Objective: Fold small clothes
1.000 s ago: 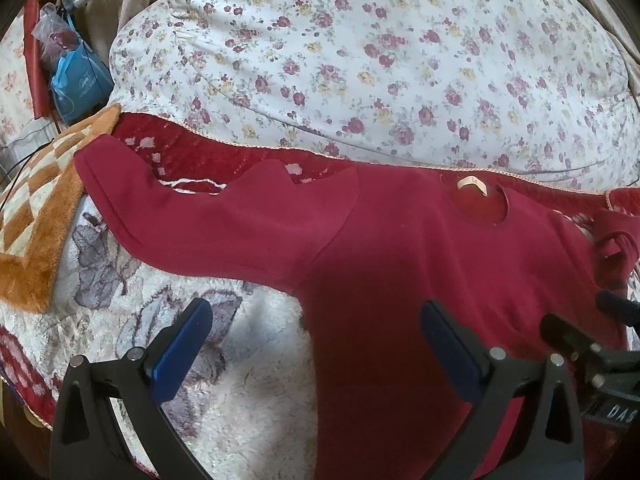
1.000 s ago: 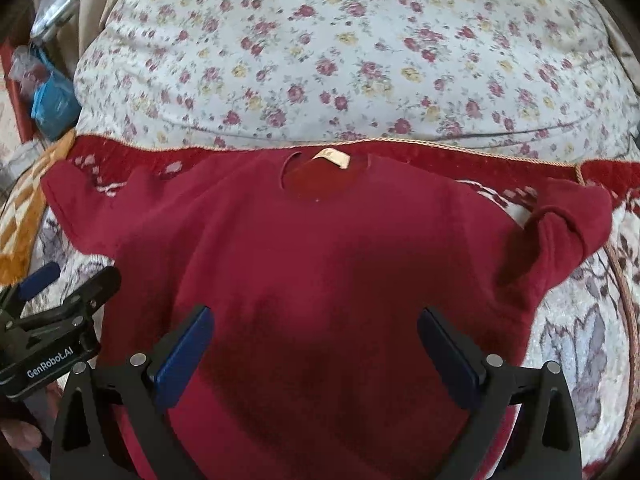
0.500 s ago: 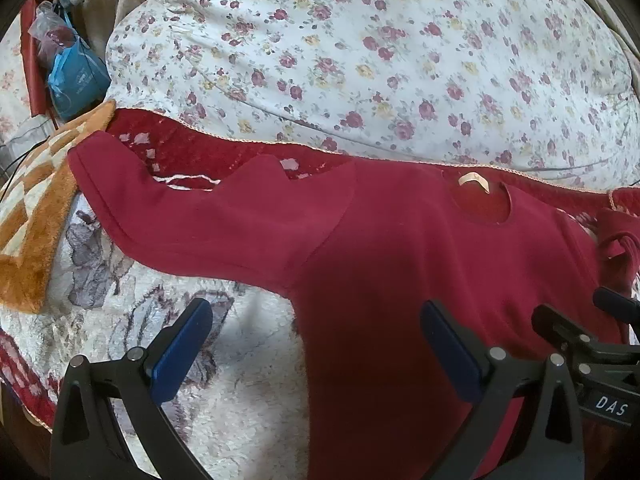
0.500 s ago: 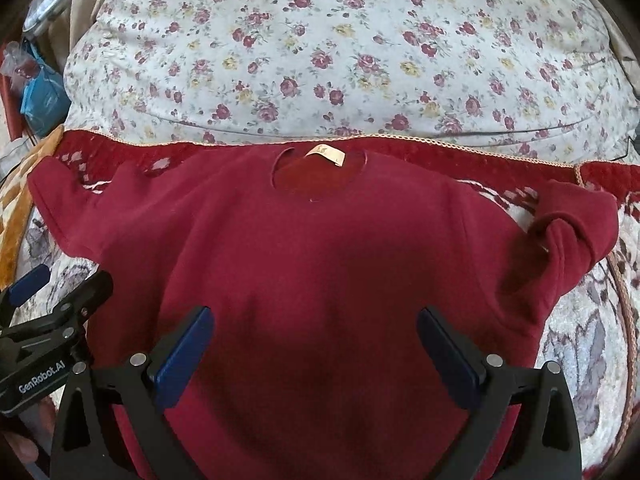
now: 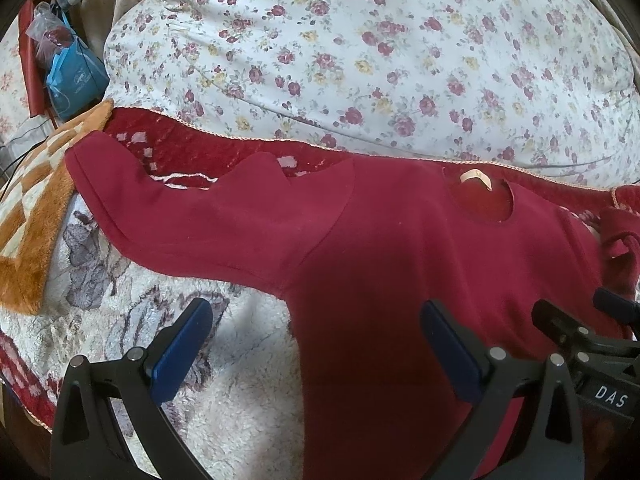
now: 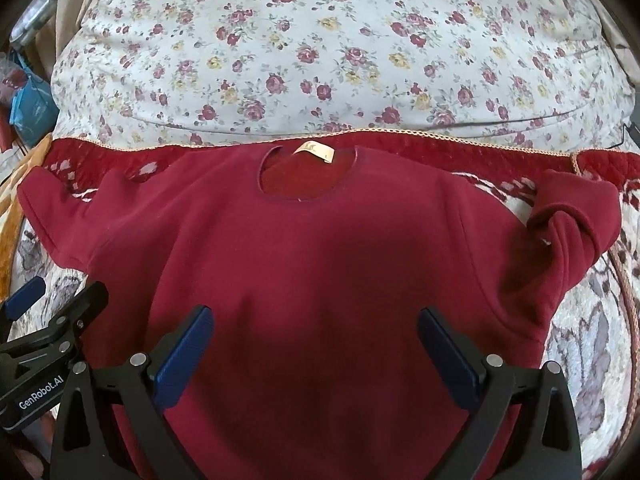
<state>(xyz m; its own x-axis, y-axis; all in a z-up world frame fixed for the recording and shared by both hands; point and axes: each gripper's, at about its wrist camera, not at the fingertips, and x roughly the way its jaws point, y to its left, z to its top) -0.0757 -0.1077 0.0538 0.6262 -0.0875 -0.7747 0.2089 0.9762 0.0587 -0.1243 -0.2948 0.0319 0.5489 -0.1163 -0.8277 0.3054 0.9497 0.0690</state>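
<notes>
Both grippers are spread wide and hold nothing. The left gripper hangs over the red sweater's left edge, the right gripper over its middle. The sweater lies flat on the blanket, neck pointing away toward the flowery pillow, sleeves out sideways.

Soft daylight, sharp focus; dark shadow patch mid sweater; fisheye bend + vignette @ edges.
</notes>
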